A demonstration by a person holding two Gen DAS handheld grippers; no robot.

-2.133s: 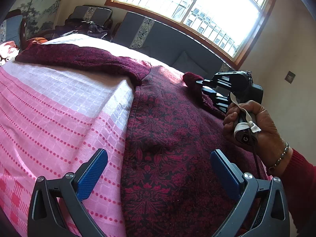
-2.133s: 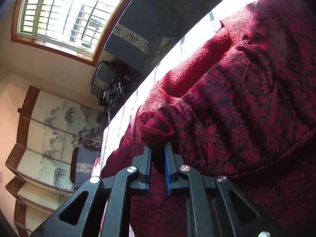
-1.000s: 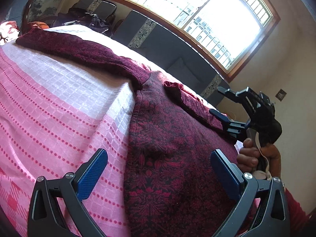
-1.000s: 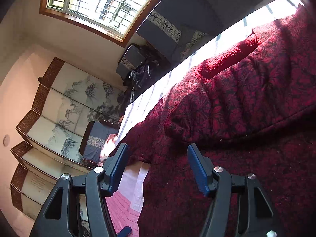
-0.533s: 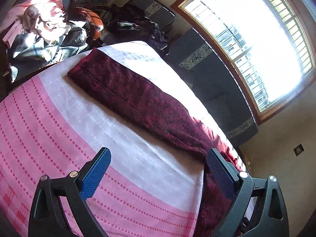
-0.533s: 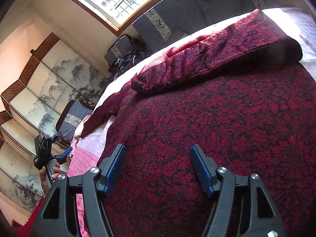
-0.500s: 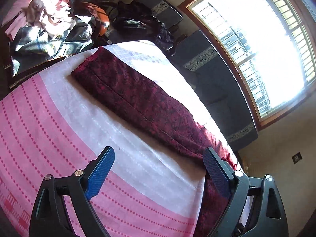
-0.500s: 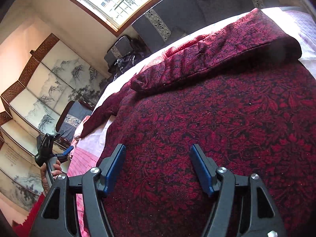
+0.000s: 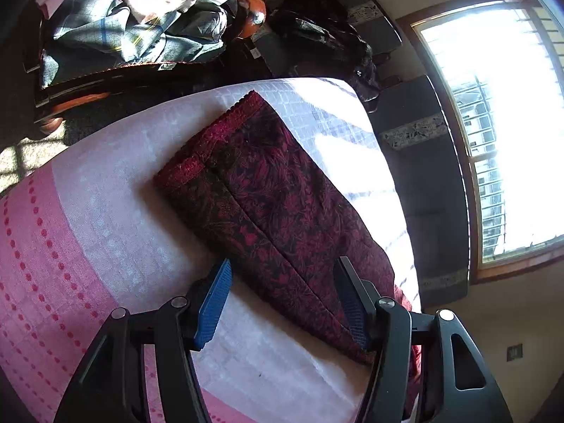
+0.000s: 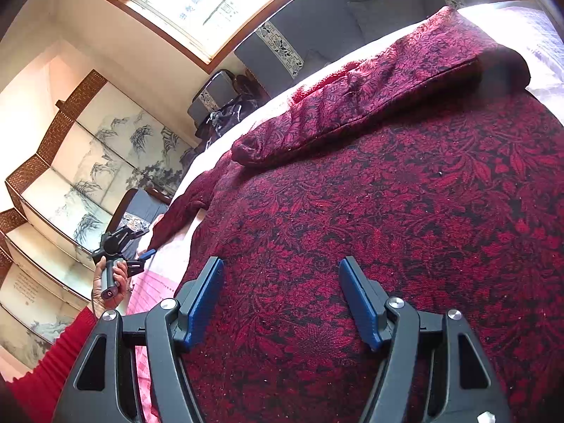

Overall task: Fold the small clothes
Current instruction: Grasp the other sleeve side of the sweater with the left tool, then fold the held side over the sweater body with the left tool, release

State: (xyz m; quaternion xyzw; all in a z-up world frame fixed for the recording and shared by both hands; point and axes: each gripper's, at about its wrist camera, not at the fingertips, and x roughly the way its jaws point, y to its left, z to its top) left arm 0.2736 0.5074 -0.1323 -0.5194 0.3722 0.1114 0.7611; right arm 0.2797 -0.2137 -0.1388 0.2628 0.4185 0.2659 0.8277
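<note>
A dark red floral garment (image 10: 405, 211) lies spread on the pink and white bedspread (image 9: 70, 246). One sleeve (image 10: 370, 81) lies folded across its body. The other sleeve (image 9: 275, 204) stretches out flat, its cuff (image 9: 218, 134) toward the bed's edge. My left gripper (image 9: 282, 289) is open, its jaws straddling this sleeve just above it, and it also shows small in the right wrist view (image 10: 135, 246). My right gripper (image 10: 282, 292) is open and empty over the garment's body.
A pile of clothes (image 9: 134, 24) lies on dark furniture beyond the bed's edge. A dark sofa (image 10: 335, 24) stands under the window. A painted folding screen (image 10: 88, 176) lines the wall. A dark bag (image 9: 328, 42) sits behind the bed.
My right gripper let go of the folded sleeve and drew back over the body. My left gripper swung away to the outstretched sleeve and closed in on it.
</note>
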